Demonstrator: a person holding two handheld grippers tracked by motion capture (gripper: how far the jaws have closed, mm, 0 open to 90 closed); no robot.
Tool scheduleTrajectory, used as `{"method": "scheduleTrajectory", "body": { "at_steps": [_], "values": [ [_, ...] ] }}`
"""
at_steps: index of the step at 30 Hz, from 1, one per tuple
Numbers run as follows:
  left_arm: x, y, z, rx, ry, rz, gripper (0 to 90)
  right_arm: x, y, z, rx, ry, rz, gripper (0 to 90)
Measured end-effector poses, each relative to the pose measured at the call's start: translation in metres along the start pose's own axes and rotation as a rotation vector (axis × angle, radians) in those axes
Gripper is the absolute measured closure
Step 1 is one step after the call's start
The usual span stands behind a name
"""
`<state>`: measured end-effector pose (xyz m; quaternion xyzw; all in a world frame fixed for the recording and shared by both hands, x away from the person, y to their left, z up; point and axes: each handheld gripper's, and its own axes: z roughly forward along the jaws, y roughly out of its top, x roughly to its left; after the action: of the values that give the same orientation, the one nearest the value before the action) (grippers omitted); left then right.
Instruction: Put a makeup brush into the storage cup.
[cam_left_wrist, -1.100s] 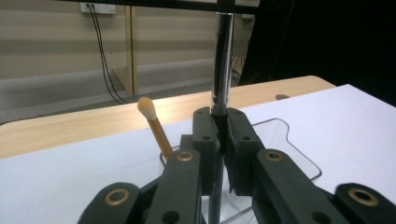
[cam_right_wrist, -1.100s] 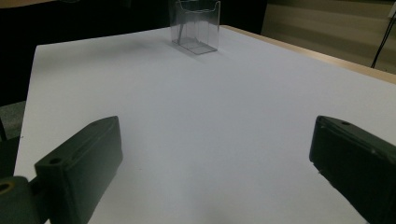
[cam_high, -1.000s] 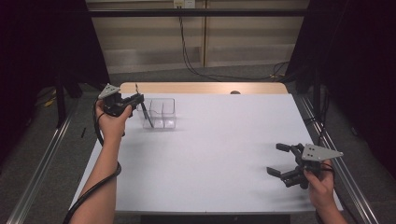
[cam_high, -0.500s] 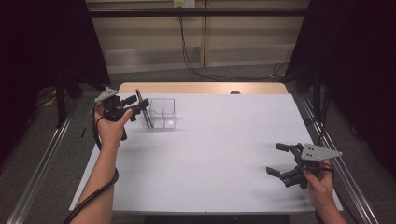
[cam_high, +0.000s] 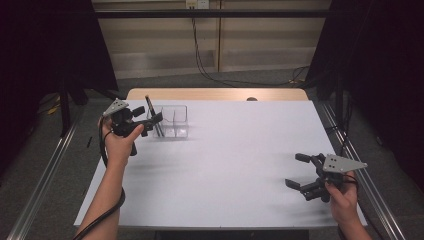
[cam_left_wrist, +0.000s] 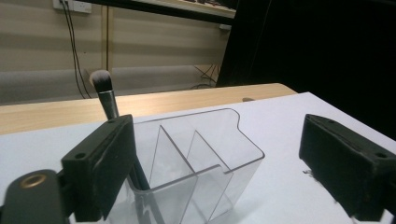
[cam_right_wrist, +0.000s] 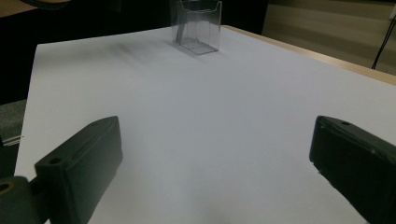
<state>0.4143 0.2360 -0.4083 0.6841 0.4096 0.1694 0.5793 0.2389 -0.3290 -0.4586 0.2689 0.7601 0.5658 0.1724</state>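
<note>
A clear plastic organizer (cam_high: 175, 122) with several compartments stands at the back left of the white table (cam_high: 225, 150). A makeup brush (cam_high: 151, 112) leans in its leftmost compartment, bristles up. My left gripper (cam_high: 151, 123) hovers right at that compartment; its jaws have just been opening and now stand wide, off the brush. In the left gripper view the brush (cam_left_wrist: 106, 95) rises behind the left jaw, and the organizer (cam_left_wrist: 205, 154) sits ahead of the left gripper (cam_left_wrist: 219, 161). My right gripper (cam_high: 296, 171) is open over the front right, with bare table between the right gripper's (cam_right_wrist: 210, 172) jaws.
A wooden strip (cam_high: 215, 94) runs along the table's far edge, with a small dark object (cam_high: 251, 99) on it. Metal rails (cam_high: 47, 170) flank the table on both sides. The organizer (cam_right_wrist: 196, 25) stands far off in the right gripper view.
The left gripper's jaws went from shut on the tilted brush to wide open. The brush now stands in the organizer's left compartment. The right hand has not moved.
</note>
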Motion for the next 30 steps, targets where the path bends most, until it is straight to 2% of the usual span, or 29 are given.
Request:
{"method": "scheduleTrajectory", "body": {
  "at_steps": [3,7,11,15,30],
  "values": [
    [-0.002,-0.002,0.0,-0.008,-0.013,-0.001,7.9,0.0,0.0,0.0,0.001,0.001,0.001,2.0],
    [-0.006,-0.004,-0.001,0.002,-0.011,0.022,5.0,0.0,0.0,0.0,-0.002,0.0,0.0,2.1],
    [-0.009,-0.004,-0.003,-0.005,-0.036,0.016,2.7,0.0,0.0,0.001,0.001,0.003,-0.001,2.0],
    [-0.012,-0.004,-0.004,0.007,-0.049,0.047,0.6,-0.001,0.001,0.002,-0.002,0.0,-0.004,2.1],
    [-0.017,-0.017,-0.008,0.02,-0.098,0.088,0.0,0.001,0.0,0.002,0.0,-0.002,0.004,2.0]
  ]
}}
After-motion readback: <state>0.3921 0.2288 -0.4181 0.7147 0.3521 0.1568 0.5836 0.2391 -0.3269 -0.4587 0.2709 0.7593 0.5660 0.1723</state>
